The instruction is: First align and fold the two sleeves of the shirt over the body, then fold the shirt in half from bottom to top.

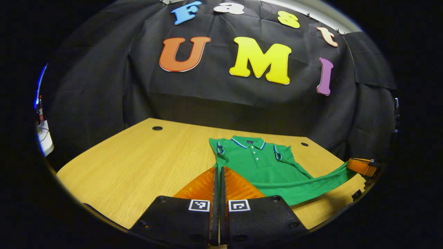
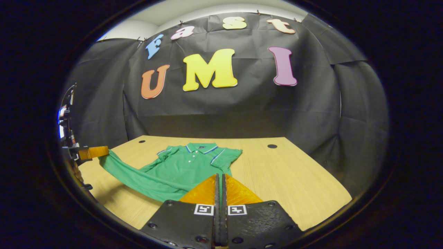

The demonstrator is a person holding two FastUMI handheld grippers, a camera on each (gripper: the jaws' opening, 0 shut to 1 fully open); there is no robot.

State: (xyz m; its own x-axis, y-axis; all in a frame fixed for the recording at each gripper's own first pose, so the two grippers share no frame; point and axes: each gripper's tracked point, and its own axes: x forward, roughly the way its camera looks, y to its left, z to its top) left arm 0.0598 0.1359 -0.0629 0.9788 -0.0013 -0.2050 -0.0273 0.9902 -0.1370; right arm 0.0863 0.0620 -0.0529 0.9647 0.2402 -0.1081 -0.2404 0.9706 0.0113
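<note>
Lying on the table (image 1: pixel 138 166), the shirt (image 1: pixel 270 169) is a green polo, collar toward the far wall, both short sleeves already turned in over the chest. Its lower part is off the wood: the hem is drawn up and stretched between the two tongs, so the cloth sags in a shallow curve between them.

In the left gripper view the left tongs (image 1: pixel 218 173) have their fingers together on the near hem corner, green cloth running into the seam between them. The right tongs (image 1: pixel 360 166) show farther off at the right edge, pinching the other hem corner, the fabric pulled into a taut strip toward them. In the right gripper view the same holds mirrored: the right tongs (image 2: pixel 219 180) are pressed together at the shirt (image 2: pixel 180 169) edge, and the left tongs (image 2: pixel 93 152) hold the far corner at the left.

The knit looks light, soft and limp; it will not keep a shape, and drapes wherever it is unsupported. It seems grippy enough, not slick, but a thin pinch at a corner could slip if tugged hard. The corners of the hem are the right holds, kept level and evenly tensioned, so the fold lands square near the collar (image 1: pixel 248 141) without dragging the sleeves open.
</note>
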